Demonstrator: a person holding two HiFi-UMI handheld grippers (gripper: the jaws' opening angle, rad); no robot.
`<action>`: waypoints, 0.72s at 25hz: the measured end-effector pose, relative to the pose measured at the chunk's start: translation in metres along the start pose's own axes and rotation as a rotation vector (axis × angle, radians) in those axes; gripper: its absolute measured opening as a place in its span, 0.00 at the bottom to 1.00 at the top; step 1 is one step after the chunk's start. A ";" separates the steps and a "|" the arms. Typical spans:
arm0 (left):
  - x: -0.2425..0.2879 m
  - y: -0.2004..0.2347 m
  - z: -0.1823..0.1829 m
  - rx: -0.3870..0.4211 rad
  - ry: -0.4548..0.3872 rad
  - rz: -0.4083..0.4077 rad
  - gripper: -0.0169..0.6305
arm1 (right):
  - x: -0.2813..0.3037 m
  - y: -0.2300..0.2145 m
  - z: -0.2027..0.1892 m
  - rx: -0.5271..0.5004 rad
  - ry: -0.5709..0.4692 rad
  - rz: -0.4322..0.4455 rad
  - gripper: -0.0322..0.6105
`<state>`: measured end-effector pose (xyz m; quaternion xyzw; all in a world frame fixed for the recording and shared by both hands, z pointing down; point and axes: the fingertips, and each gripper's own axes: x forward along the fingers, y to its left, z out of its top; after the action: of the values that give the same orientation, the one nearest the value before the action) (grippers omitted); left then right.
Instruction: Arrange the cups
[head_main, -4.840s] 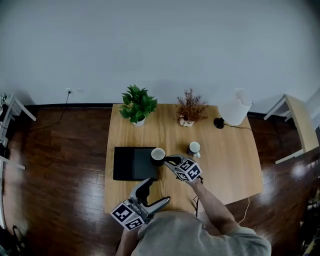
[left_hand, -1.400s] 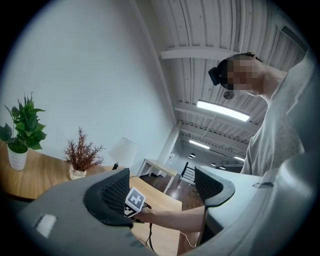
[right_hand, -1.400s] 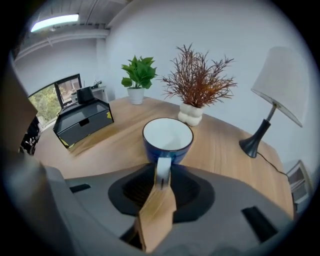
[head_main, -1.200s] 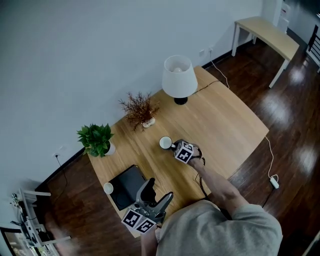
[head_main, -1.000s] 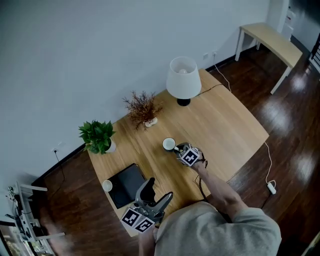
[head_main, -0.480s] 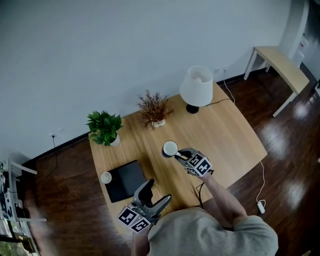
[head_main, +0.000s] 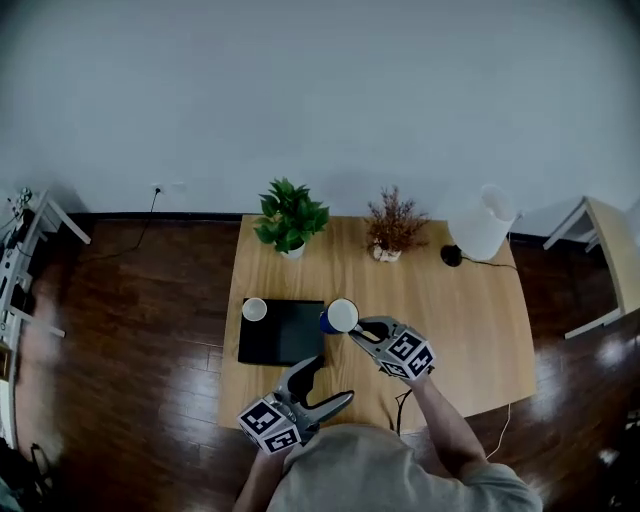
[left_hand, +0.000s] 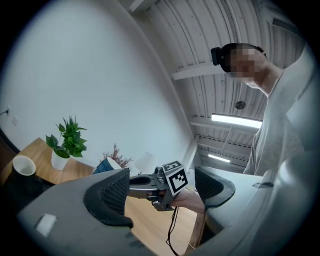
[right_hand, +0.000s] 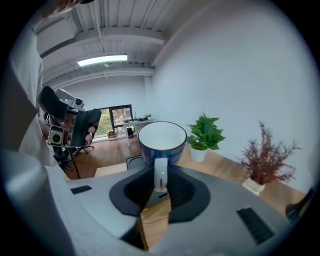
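Observation:
My right gripper (head_main: 357, 329) is shut on the handle (right_hand: 160, 175) of a blue cup with a white inside (head_main: 340, 316) and holds it upright in the air, over the right edge of a black mat (head_main: 276, 334). In the right gripper view the blue cup (right_hand: 161, 140) stands just beyond the jaws. A small white cup (head_main: 254, 309) sits at the mat's far left corner. My left gripper (head_main: 328, 380) hangs open and empty near the table's front edge. In the left gripper view, the left gripper (left_hand: 162, 192) looks toward the blue cup (left_hand: 106, 165) and the white cup (left_hand: 23, 165).
At the back of the wooden table (head_main: 470, 330) stand a green potted plant (head_main: 290, 220), a dried plant in a small pot (head_main: 392, 228) and a white lamp (head_main: 480, 225) with a black cable. A light side table (head_main: 610, 250) stands at the right, dark wooden floor all round.
The right gripper has lifted the blue cup off the table and carried it left toward the black mat. The head view has swung round. The left gripper has shifted a little.

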<state>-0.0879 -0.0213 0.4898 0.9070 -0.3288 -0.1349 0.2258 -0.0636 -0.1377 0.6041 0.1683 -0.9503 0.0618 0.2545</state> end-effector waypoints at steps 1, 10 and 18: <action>-0.007 0.003 0.000 0.002 -0.012 0.021 0.63 | 0.011 0.009 0.006 -0.023 0.009 0.032 0.18; -0.086 0.044 -0.005 -0.017 -0.085 0.234 0.63 | 0.122 0.091 0.012 -0.225 0.167 0.254 0.18; -0.123 0.059 -0.008 -0.037 -0.120 0.316 0.63 | 0.197 0.122 -0.023 -0.299 0.300 0.287 0.18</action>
<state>-0.2078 0.0220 0.5381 0.8300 -0.4777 -0.1578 0.2408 -0.2558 -0.0754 0.7194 -0.0188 -0.9147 -0.0198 0.4031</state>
